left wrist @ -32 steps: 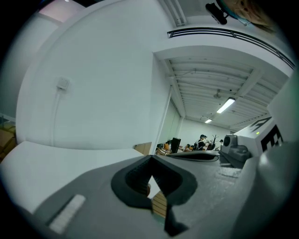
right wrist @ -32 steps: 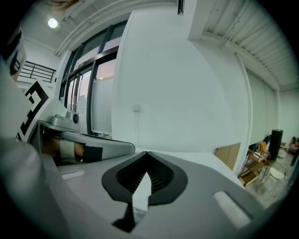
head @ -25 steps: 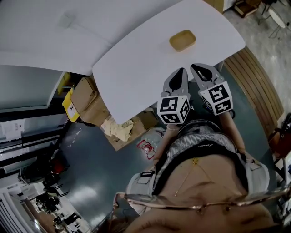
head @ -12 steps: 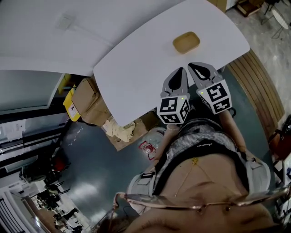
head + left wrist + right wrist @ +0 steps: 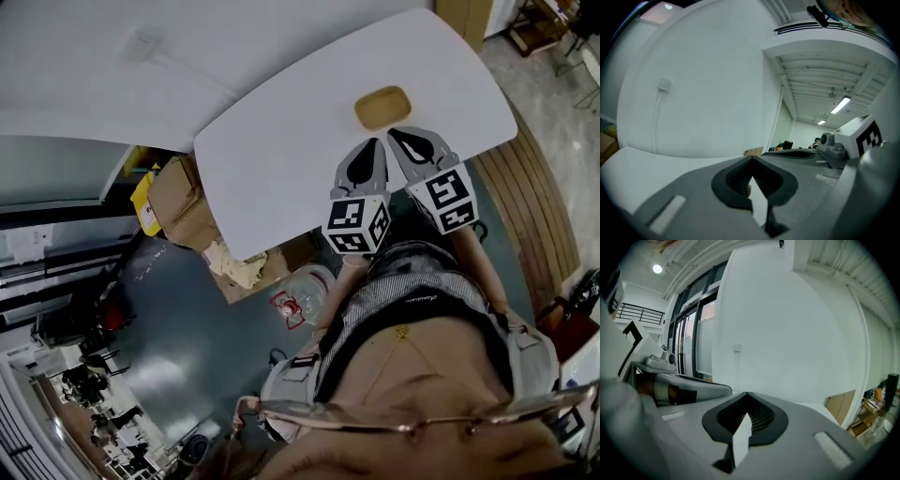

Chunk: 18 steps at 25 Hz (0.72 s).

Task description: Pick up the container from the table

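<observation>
In the head view a shallow tan container [image 5: 382, 107] lies on the white table [image 5: 281, 141], near its right end. Both grey grippers reach over the table's near edge, side by side, pointing at it. The left gripper [image 5: 375, 143] is shut and empty, its tip just short of the container's near rim. To its right, the right gripper [image 5: 395, 134] is shut and empty too, its tip close to the same rim. In the left gripper view the jaws [image 5: 752, 158] meet at the tip; the right gripper view shows the same [image 5: 746, 393]. Neither gripper view shows the container clearly.
Cardboard boxes [image 5: 178, 206] and a yellow item [image 5: 143, 202] sit on the floor under the table's left end. A slatted wooden strip [image 5: 534, 187] runs along the floor at right. A white wall with a socket [image 5: 664, 84] stands behind the table.
Both grippers have moved forward over the table together, and the gap between their tips and the container has shrunk to almost nothing. Jaws stayed shut.
</observation>
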Each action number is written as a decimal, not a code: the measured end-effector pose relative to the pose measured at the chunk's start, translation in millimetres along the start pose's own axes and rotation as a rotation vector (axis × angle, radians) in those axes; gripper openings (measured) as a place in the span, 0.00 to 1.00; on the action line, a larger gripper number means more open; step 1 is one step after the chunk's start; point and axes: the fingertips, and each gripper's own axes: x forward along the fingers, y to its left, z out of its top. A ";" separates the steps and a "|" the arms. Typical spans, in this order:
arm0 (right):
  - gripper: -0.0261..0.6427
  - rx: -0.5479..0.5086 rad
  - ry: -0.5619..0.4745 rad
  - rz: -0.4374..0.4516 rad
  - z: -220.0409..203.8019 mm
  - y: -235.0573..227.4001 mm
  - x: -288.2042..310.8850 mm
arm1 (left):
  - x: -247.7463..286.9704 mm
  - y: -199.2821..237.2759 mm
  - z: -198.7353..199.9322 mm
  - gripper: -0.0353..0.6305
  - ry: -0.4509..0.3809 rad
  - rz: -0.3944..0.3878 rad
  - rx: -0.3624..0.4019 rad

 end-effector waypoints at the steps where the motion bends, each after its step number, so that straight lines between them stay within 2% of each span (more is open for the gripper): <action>1: 0.08 -0.003 0.000 0.007 0.8 -6.7 -0.9 | 5.2 -4.1 1.2 0.06 -0.002 0.004 -0.003; 9: 0.08 -0.018 0.009 0.075 -3.8 -50.4 -4.7 | 34.4 -18.4 2.2 0.06 -0.020 0.085 -0.038; 18: 0.08 -0.031 0.021 0.166 -14.0 -63.0 -2.8 | 46.3 -18.5 -3.0 0.06 -0.024 0.180 -0.045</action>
